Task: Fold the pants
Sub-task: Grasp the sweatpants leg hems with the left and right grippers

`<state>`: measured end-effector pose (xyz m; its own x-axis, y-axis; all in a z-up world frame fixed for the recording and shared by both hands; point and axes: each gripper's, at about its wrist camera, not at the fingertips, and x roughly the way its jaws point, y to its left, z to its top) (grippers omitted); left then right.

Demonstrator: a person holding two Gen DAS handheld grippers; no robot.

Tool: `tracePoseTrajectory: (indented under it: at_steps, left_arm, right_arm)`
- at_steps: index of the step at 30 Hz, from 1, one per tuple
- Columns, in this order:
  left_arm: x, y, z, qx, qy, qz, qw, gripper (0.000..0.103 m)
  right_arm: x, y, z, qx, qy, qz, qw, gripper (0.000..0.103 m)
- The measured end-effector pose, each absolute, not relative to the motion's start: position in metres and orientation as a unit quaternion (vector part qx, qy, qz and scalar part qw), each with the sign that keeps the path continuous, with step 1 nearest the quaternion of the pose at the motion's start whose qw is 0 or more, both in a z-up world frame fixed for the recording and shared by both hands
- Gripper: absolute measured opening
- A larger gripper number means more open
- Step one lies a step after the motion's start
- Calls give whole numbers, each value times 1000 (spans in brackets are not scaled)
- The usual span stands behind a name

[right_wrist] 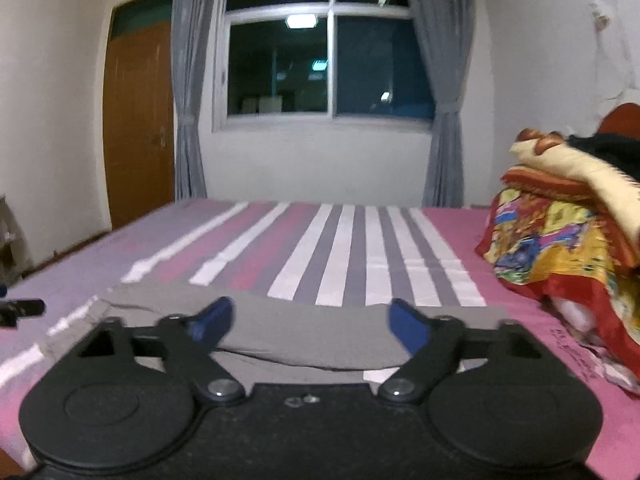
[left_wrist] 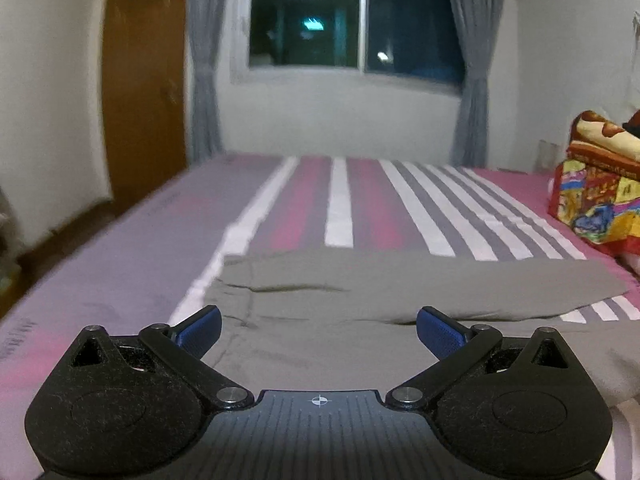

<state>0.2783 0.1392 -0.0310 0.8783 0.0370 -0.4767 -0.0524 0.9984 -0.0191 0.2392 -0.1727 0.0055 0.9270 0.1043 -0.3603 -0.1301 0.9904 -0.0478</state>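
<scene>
The grey pants [left_wrist: 360, 304] are lying flat on the bed [left_wrist: 120, 280], across its near part, resting on a sheet striped in pink, grey and white. In the left wrist view the cloth is stretching from beside the white stripe towards the bed's left edge out towards the right edge, with a shallow crease running along the middle and a dark fold line low down near the front. In the right wrist view the same pants [right_wrist: 312, 332] are showing as a long grey band with a folded layer casting a thin shadow along its near edge.

The left gripper [left_wrist: 319, 330] is hanging just above the pants, its blue-padded fingers [left_wrist: 200, 330] standing spread wide with only cloth visible beneath the gap; nothing is being pinched. The right gripper [right_wrist: 311, 326] is likewise hovering over the grey cloth, its fingers [right_wrist: 408, 328] spread apart and gripping nothing. At the far left of the right wrist view a dark object [right_wrist: 20, 308] is poking in over the bed's left edge; what it is cannot be told.

A heap of colourful bedding [right_wrist: 560, 248] is sitting at the bed's right edge, with a cream and brown blanket [right_wrist: 580, 160] lying on top. Beyond the far edge, a dark window [right_wrist: 328, 60] is standing between grey curtains [right_wrist: 188, 100], and a wooden door [right_wrist: 136, 120] is showing to the left.
</scene>
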Motion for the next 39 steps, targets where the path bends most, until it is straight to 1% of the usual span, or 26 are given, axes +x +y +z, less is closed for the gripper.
tracePoseTrajectory:
  at_steps: [1, 2, 3, 4, 5, 7, 9, 10, 11, 12, 14, 16, 21, 23, 25, 29, 33, 34, 35, 36, 37, 38, 39]
  left_arm:
    - [294, 150, -37, -10, 251, 33, 967, 102]
    - [314, 164, -43, 1, 255, 45, 966, 100]
    - [329, 174, -48, 9, 258, 47, 965, 85]
    - [345, 185, -52, 13, 266, 52, 962, 77]
    - [363, 198, -57, 11, 279, 53, 959, 69]
    - [399, 220, -69, 11, 297, 50, 954, 69]
    - [436, 237, -83, 25, 321, 42, 946, 70]
    - [452, 244, -90, 29, 328, 37, 943, 72]
    - [467, 251, -97, 31, 337, 29, 941, 78]
    - [484, 258, -106, 29, 343, 19, 939, 80]
    - [512, 269, -118, 22, 348, -1, 937, 80]
    - [542, 276, -133, 14, 369, -31, 929, 80]
    - [599, 285, -165, 24, 391, -53, 919, 80]
    - [613, 287, -173, 24, 402, -71, 912, 80]
    - [626, 293, -181, 3, 420, -101, 902, 81]
    - [639, 294, -186, 8, 423, -131, 896, 82]
    - [647, 293, -189, 7, 425, -144, 894, 81]
    - [647, 295, -190, 8, 424, -146, 894, 79]
    - [647, 294, -190, 9, 421, -150, 895, 66]
    - [648, 292, -189, 5, 417, -157, 895, 56]
    - [648, 291, -188, 9, 415, -153, 897, 53]
    - [647, 288, -187, 15, 410, -157, 898, 35]
    - [646, 287, -186, 8, 409, -165, 897, 24]
  right_arm:
    - [259, -171, 0, -40, 192, 68, 978, 70]
    - [279, -170, -6, -46, 202, 77, 975, 65]
    - [296, -166, -11, -54, 209, 87, 973, 54]
    - [314, -163, -16, -63, 217, 96, 970, 47]
    - [336, -160, -23, -72, 224, 107, 966, 45]
    - [368, -152, -35, -87, 228, 128, 961, 47]
    - [406, -143, -48, -106, 236, 145, 955, 57]
    - [425, -141, -55, -110, 245, 158, 950, 64]
    - [445, -138, -62, -115, 256, 173, 944, 64]
    - [463, -136, -70, -119, 269, 188, 937, 64]
    - [497, -134, -87, -125, 294, 216, 923, 59]
    - [522, -136, -100, -128, 310, 240, 911, 55]
    - [571, -137, -128, -145, 344, 289, 881, 53]
    - [585, -138, -136, -146, 359, 307, 869, 52]
    - [597, -139, -145, -152, 375, 325, 855, 51]
    - [621, -143, -153, -159, 404, 358, 827, 53]
    - [639, -151, -150, -147, 434, 384, 802, 53]
    - [645, -152, -150, -142, 441, 388, 796, 53]
    - [647, -152, -149, -141, 449, 392, 791, 53]
    - [647, -152, -148, -147, 452, 392, 788, 52]
    - [646, -149, -146, -157, 452, 392, 786, 42]
    - [645, -145, -146, -166, 449, 391, 786, 23]
    - [644, -141, -145, -172, 445, 385, 790, 11]
